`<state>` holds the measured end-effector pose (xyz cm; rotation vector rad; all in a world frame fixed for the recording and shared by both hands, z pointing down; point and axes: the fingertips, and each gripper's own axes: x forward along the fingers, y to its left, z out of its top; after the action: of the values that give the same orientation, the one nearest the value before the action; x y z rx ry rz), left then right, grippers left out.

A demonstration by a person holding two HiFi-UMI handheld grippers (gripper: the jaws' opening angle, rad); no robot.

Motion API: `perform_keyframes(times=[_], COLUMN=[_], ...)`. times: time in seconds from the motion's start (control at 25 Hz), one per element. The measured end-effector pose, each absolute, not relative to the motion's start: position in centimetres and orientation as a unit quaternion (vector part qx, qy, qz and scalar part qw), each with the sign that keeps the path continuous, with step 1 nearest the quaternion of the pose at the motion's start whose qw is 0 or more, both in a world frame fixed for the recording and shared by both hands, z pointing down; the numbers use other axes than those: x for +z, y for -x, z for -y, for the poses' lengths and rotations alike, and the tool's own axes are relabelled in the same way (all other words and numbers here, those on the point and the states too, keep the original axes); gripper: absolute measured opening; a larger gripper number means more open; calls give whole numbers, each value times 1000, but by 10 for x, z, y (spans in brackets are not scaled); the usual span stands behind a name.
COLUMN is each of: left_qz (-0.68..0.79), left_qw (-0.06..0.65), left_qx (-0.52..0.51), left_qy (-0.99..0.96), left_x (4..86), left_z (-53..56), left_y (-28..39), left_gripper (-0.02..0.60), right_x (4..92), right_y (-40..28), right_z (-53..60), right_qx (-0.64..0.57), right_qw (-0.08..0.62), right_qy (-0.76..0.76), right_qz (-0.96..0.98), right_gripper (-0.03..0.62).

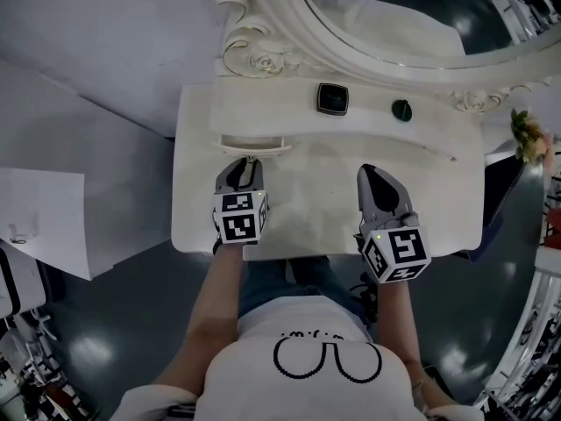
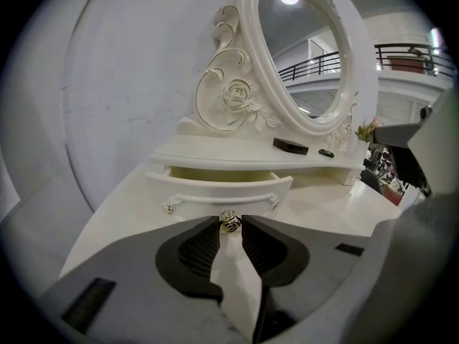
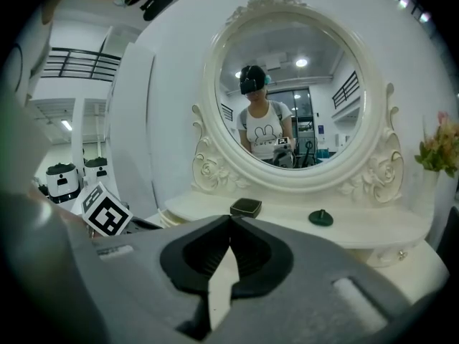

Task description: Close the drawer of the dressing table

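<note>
Drawer [image 2: 219,190] stands pulled out under the raised shelf [image 2: 244,151] at the dressing table's left, over the tabletop [image 1: 307,222]. Left tongs [image 2: 229,228] pinch its small metal knob [image 2: 229,221] at the very tips. Right tongs [image 3: 231,222] are pressed together w/ nothing in them, above the tabletop. Drawer is prob. light, rigid wood and slides easily. Knob is tiny, smooth and likely slippery, so hold it centred and push straight in. A skewed push could jam it.

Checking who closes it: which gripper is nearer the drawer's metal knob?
Left. The left gripper pinches the metal knob on the front of the open drawer. The right gripper hovers shut over the tabletop, well off to the knob's right.
</note>
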<state>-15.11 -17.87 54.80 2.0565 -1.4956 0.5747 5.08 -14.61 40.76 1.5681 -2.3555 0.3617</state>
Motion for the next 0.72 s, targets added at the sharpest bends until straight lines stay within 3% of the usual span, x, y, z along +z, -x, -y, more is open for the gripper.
perform_keyframes(times=[0.72], left_qz=[550], left_qw=[262], left_qx=[214], left_qy=[-764], left_x=[551], left_z=[226], left_y=[144], left_gripper=[95], right_x=[403], right_y=[-61], right_z=[128], right_qx=[123], right_qw=[153], right_qy=[-560], right_qz=[805], right_gripper=[-3])
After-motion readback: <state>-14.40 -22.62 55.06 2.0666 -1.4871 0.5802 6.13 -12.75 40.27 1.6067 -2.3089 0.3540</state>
